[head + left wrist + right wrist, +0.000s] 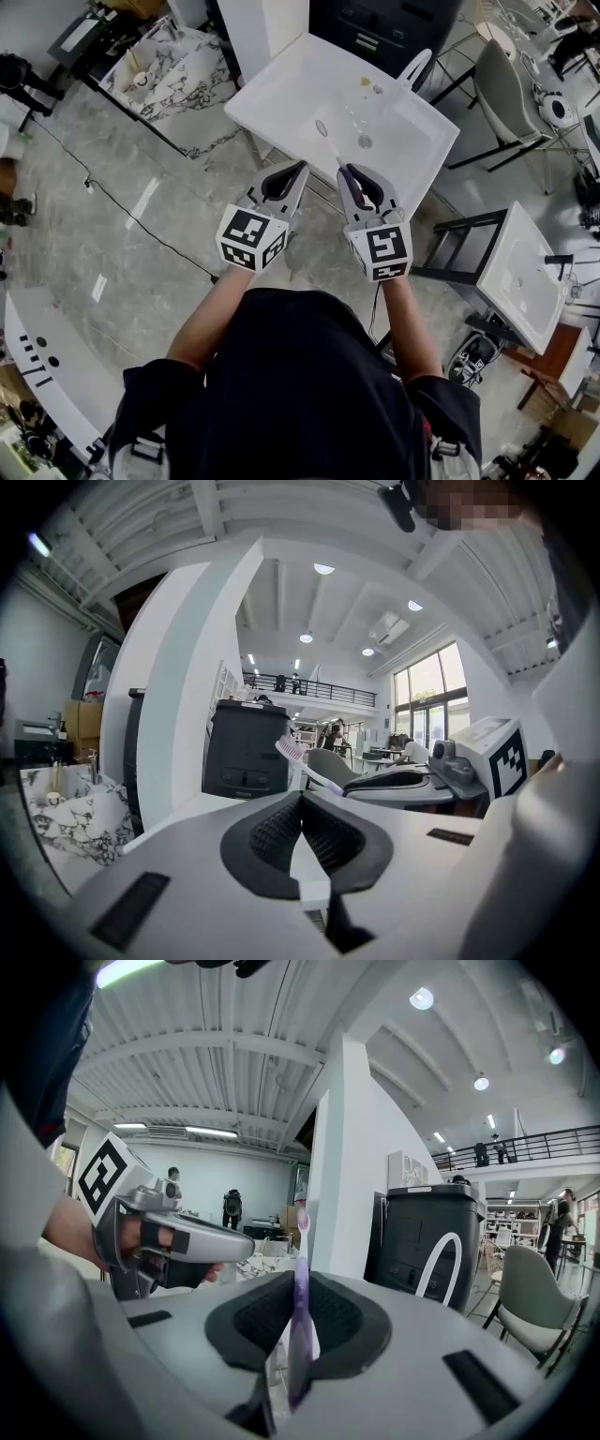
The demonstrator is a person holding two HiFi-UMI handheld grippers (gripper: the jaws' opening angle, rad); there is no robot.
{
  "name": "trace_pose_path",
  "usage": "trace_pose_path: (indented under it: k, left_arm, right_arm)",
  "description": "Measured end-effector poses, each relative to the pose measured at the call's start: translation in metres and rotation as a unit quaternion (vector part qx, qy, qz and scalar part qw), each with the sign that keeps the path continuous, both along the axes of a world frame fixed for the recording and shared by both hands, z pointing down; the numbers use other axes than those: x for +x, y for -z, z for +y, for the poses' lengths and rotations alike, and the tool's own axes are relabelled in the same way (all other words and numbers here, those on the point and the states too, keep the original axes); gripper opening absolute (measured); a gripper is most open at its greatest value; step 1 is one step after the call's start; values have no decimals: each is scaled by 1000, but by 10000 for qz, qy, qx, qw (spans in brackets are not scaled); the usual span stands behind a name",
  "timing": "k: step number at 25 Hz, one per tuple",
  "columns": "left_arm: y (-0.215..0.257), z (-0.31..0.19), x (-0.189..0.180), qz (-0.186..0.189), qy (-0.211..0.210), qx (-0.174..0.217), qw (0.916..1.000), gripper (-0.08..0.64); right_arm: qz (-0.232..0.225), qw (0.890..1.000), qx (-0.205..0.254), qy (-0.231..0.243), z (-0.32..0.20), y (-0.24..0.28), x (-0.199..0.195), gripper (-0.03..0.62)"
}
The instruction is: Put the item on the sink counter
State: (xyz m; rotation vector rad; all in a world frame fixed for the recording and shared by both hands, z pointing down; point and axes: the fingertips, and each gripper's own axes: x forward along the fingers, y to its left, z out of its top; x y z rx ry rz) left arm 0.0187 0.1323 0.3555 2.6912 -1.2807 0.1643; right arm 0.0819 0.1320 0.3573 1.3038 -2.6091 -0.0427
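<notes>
A toothbrush (332, 148) with a clear purple handle and pink bristles is clamped in my right gripper (344, 170), and its head points out over the white sink counter (272, 98). In the right gripper view the handle (300, 1290) stands upright between the shut pads. My left gripper (301, 167) hovers just left of it, shut with nothing in it; its pads (281, 832) meet. The left gripper view shows the brush head (290, 750) sticking out of the right gripper (412, 782). Both grippers hang near the counter's front edge, above the floor.
The basin has a drain (365, 142), a white faucet (413, 67) and small bits near the back. A marble-topped counter (178, 70) stands at the upper left. A second white sink (525, 272) on a black frame, a grey chair (502, 84) and a black cabinet (375, 28) are nearby.
</notes>
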Motion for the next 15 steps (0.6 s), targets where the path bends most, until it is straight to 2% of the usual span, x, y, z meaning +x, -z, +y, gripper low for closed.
trace_pose_path:
  k: [15]
  left_arm:
    - [-2,-67,-60,58,-369,-85,9993,11]
  right_arm:
    - [14,9990,-106,-428,-75,-2,-52,67]
